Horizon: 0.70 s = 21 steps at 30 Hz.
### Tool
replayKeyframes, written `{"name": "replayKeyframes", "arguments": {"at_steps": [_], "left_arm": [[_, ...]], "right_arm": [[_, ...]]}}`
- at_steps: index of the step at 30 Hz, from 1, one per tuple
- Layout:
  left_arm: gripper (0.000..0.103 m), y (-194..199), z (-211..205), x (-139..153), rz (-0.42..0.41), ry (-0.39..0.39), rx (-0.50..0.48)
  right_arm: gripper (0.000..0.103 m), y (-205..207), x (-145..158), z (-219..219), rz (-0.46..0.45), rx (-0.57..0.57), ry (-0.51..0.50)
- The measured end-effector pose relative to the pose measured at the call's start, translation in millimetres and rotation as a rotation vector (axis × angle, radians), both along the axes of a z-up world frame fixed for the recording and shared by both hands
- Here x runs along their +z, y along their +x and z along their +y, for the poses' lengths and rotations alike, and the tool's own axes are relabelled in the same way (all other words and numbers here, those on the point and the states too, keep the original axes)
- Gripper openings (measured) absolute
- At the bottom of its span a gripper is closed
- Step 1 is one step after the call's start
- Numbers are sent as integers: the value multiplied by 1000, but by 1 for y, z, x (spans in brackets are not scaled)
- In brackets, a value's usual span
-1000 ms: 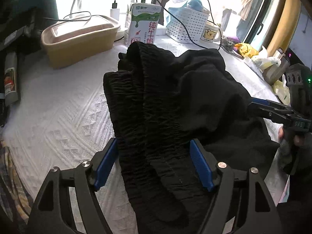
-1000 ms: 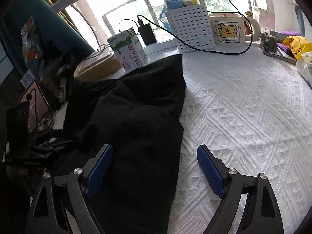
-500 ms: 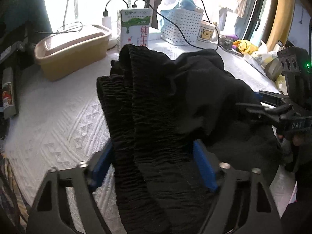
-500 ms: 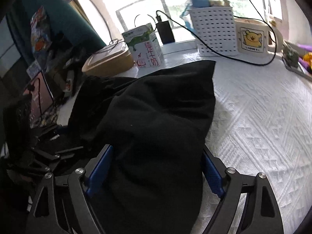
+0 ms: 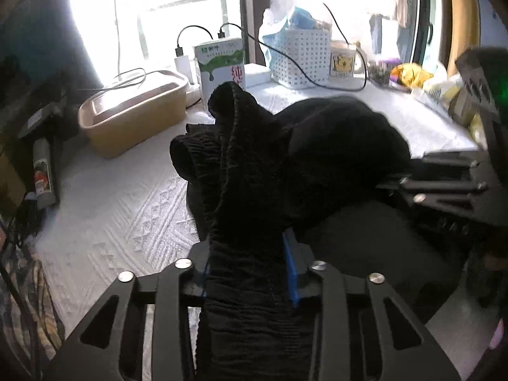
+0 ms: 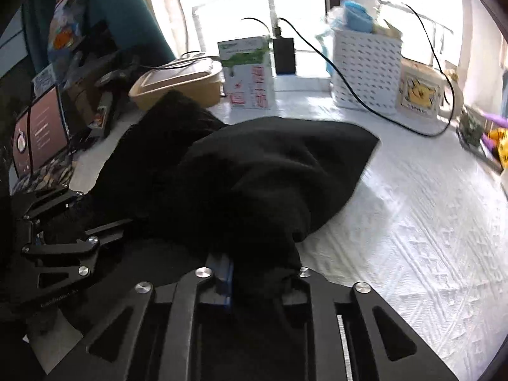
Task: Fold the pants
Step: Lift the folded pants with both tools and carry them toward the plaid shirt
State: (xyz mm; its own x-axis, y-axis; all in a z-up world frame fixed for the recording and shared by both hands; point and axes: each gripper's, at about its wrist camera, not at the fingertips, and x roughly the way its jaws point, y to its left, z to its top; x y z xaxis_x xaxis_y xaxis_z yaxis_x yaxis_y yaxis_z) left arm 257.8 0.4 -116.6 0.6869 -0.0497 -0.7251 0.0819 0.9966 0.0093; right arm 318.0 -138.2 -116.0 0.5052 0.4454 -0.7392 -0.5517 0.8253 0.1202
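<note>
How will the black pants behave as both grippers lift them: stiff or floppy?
Probably floppy: the pants bunch and sag between the left gripper and the right gripper. The gathered, ribbed waistband looks stretchy, so it may give under pull. The thick folds suggest some weight, so the loose parts would likely drag on the tablecloth.

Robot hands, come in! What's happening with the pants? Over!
Left gripper and right gripper both clamped on black pants. Pants bunched, partly lifted. Milk carton close behind.
</note>
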Motion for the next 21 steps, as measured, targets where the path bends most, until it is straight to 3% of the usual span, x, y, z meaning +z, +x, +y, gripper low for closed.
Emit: {"name": "replayKeyframes", "arguments": {"at_steps": [3, 5, 14, 21], "left_arm": [[17, -8, 6, 9, -13, -65, 13], [14, -15, 8, 16, -16, -108, 15], [13, -39, 12, 22, -19, -211, 18], [13, -54, 19, 35, -50, -237, 14]], "right_arm": [[13, -7, 6, -1, 4, -13, 51], [13, -15, 13, -4, -3, -19, 82], [12, -44, 45, -2, -80, -5, 85], [11, -61, 61, 1, -113, 7, 92]]}}
